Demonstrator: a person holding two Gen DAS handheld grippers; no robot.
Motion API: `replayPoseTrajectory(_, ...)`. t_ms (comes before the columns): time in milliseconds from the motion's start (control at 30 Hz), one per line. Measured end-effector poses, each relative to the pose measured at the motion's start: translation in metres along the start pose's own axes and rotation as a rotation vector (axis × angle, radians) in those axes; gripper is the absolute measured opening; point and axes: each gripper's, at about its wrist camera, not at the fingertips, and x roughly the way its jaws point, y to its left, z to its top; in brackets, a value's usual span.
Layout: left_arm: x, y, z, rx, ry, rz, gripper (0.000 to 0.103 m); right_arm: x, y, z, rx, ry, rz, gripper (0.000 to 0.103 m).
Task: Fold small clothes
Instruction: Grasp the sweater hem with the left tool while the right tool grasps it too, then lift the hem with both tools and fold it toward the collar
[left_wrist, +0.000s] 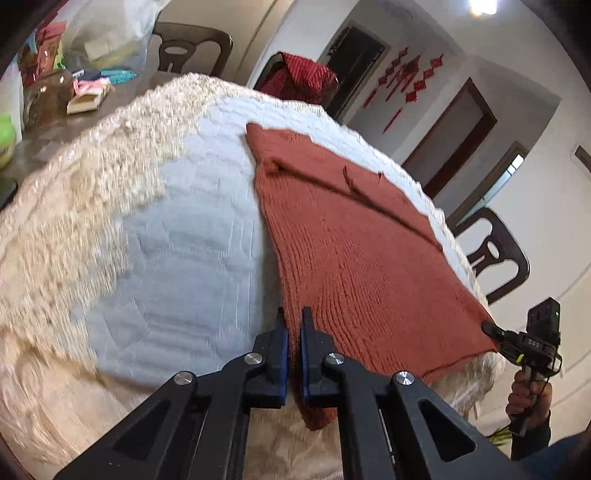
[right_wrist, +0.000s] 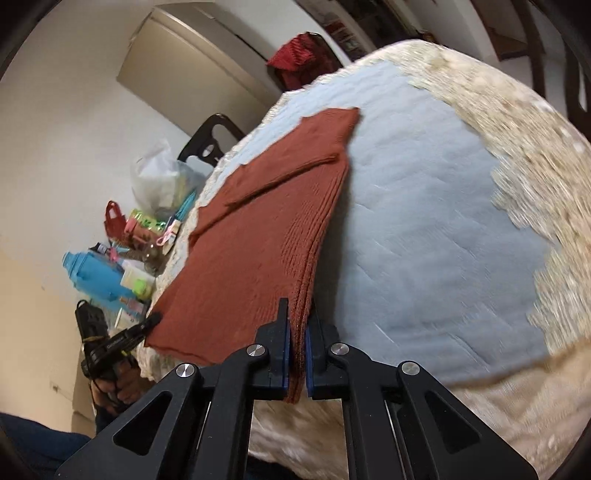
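A rust-red knitted garment (left_wrist: 354, 236) lies on the pale blue quilted cover (left_wrist: 192, 221) of a round table. My left gripper (left_wrist: 293, 317) is shut on one near corner of the garment's hem. My right gripper (right_wrist: 298, 308) is shut on the other near corner of the same garment (right_wrist: 258, 229). The hem is lifted and stretched between the two. Each gripper shows in the other's view: the right gripper (left_wrist: 491, 328) at the garment's right corner, the left gripper (right_wrist: 153, 319) at its left corner. A sleeve lies folded across the garment's far part.
A cream lace cloth (left_wrist: 74, 206) rims the table. Dark chairs (left_wrist: 491, 254) stand around it, one with a red cloth (left_wrist: 299, 77) over its back. Bags, bottles and a blue jug (right_wrist: 96, 277) clutter the far side of the table.
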Motion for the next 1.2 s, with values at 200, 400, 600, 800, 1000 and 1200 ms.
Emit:
replayPoseTrajectory(200,0.006,0.006,-0.006,-0.023,0.007,-0.014,0.007,0.012,-0.013,-0.009,0.026,0.033,-0.003,0.005)
replayPoseTrajectory(400,0.007,0.004,-0.007,-0.017,0.004,-0.028,0.007,0.014,-0.009,-0.008,-0.006,0.048,-0.005,0.005)
replayPoseTrajectory(600,0.005,0.002,-0.005,-0.009,-0.001,-0.043,0.006,0.015,-0.008,-0.007,-0.018,0.064,0.002,0.006)
replayPoseTrajectory(800,-0.011,-0.006,0.006,-0.003,-0.061,-0.105,0.006,0.0,0.006,-0.004,-0.057,0.028,0.101,0.006)
replayPoseTrajectory(1000,-0.019,-0.01,0.035,-0.008,-0.149,-0.152,0.006,-0.005,0.014,0.02,-0.067,-0.036,0.156,0.006)
replayPoseTrajectory(1200,-0.009,-0.015,0.08,-0.016,-0.202,-0.165,0.006,-0.003,0.022,0.058,-0.084,-0.107,0.175,0.006)
